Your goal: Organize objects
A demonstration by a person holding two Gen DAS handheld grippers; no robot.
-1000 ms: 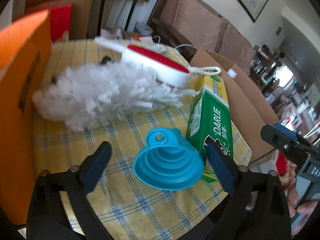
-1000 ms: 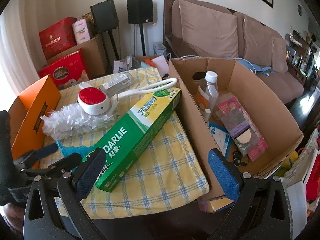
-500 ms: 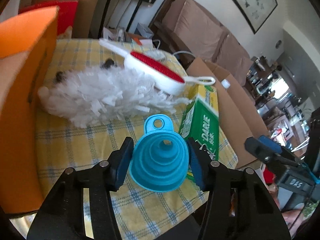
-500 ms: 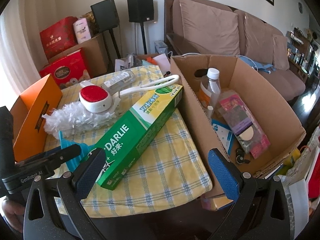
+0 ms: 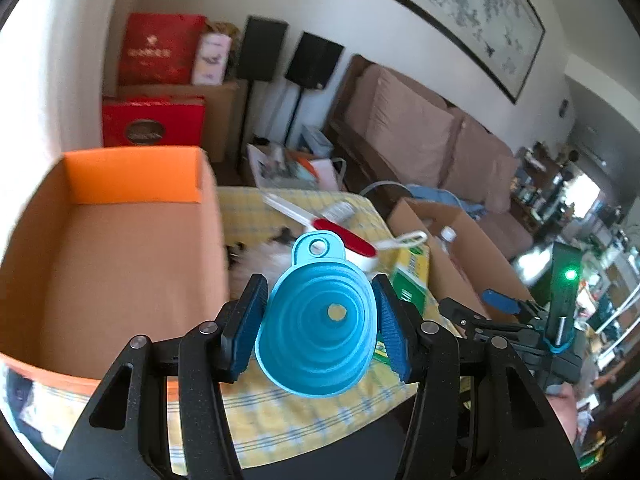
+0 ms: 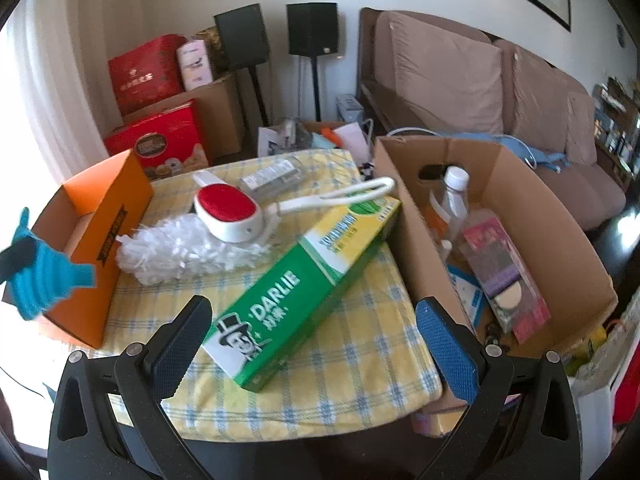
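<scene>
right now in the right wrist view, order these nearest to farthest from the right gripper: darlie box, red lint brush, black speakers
1. Darlie box: on the tablecloth, its near end between the open right gripper fingers.
2. Red lint brush: mid-table, on the white duster.
3. Black speakers: by the far wall.

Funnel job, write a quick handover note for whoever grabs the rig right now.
Left hand-held gripper: shut on the blue funnel, lifted off the table beside the orange box.
Right hand-held gripper: open, holding nothing, over the Darlie box.
On the table: duster, lint brush, Darlie box.
Cardboard box already holds a bottle and packets.
Left: stow the funnel, probably in the orange box, then the remaining things.
</scene>
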